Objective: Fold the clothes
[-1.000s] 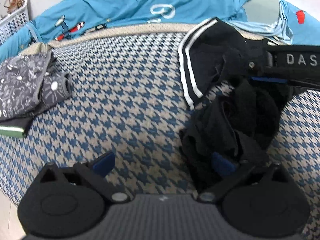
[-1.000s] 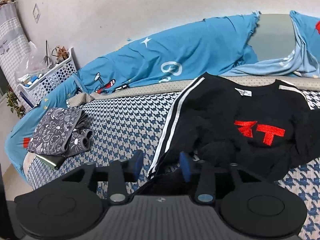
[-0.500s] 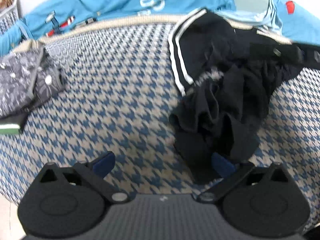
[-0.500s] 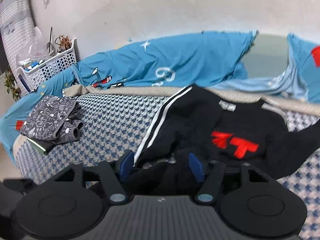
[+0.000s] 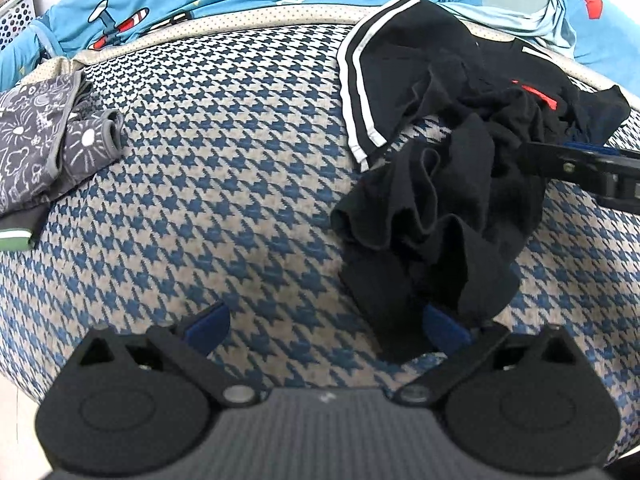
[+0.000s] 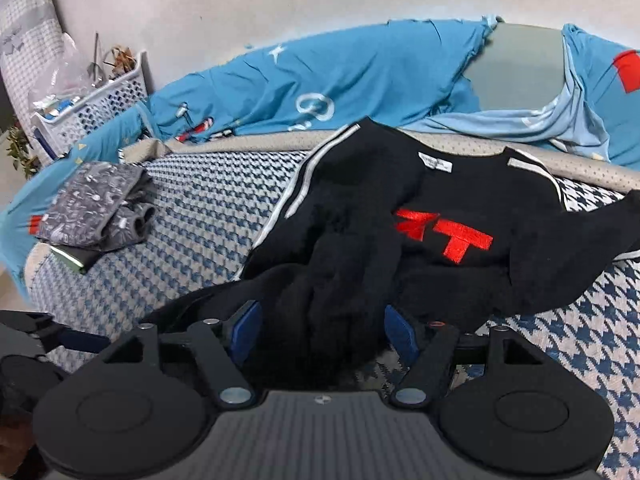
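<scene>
While a grey folded stack (image 5: 36, 148) sits at nine o'clock on the houndstooth bed (image 5: 224, 168), the black top (image 6: 440, 216) lies crumpled at about two o'clock in the left view, its collar away toward the blue sheet (image 6: 340, 76), the red print up, and one white-striped sleeve (image 5: 360, 92) thrown out at twelve.

The left gripper (image 5: 324, 328) stands wide open, holding nothing; its right pad is just beside, perhaps touching, the bunched hem (image 5: 420, 240), which hangs at five o'clock.

The right gripper (image 6: 322, 330) is also spread wide, with a ridge of black cloth rising between its pads. Whether that cloth is pinched I cannot tell; the gap looks too broad for a grip.

By my reading the step in hand is spreading the top flat, not yet a true fold: the body is heaped and the lower edge rucked. A next move would call for each gripper to close on a separate part of the hem and draw it toward six o'clock, pulling evenly so the cloth does not twist.
</scene>
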Demonstrator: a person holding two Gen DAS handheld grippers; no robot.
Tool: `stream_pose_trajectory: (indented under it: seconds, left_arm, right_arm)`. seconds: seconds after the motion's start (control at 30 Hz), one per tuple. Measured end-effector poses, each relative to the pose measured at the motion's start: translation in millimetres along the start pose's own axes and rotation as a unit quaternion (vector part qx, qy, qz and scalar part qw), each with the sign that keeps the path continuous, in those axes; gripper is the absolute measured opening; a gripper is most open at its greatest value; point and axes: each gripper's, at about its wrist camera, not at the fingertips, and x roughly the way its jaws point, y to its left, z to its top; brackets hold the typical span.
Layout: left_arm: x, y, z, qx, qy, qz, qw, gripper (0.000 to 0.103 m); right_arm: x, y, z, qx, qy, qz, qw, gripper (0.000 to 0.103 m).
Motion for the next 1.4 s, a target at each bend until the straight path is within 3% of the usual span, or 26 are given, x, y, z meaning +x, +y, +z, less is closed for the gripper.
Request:
stream_pose_trajectory:
  seconds: [0.07,0.23,0.33,0.57,0.87,1.4]
  left_arm:
    - [0,-3,-1,0.0,0.002,0.005,1.0,0.103]
    - [3,-2,0,-0.014,0.019,-0.002,0.9997,0.103]
    - [3,-1,1,-0.02,0.021,-0.001,0.9996,0.103]
    - [3,-1,0,-0.021,0.021,0.0,0.9996,0.103]
    - [5,1,2,-0.026,0.021,0.003,0.9994,0.103]
    - [7,8,2,-0.031,0.023,0.009,0.9992,0.103]
  right_arm:
    - [5,1,-4,0.009,0.004,0.001,1.0,0.065]
    - [10,5,-5,0.0,0.005,-0.02,1.0,0.023]
    - [8,6,-3,0.001,-0.004,-0.017,1.0,0.017]
    - [-1,17,5,-0.007,-0.041,-0.018,0.999,0.011]
    - [-6,26,23,0.013,-0.083,0.015,0.996,0.009]
    - [32,44,43,0.029,-0.086,0.056,0.994,0.009]
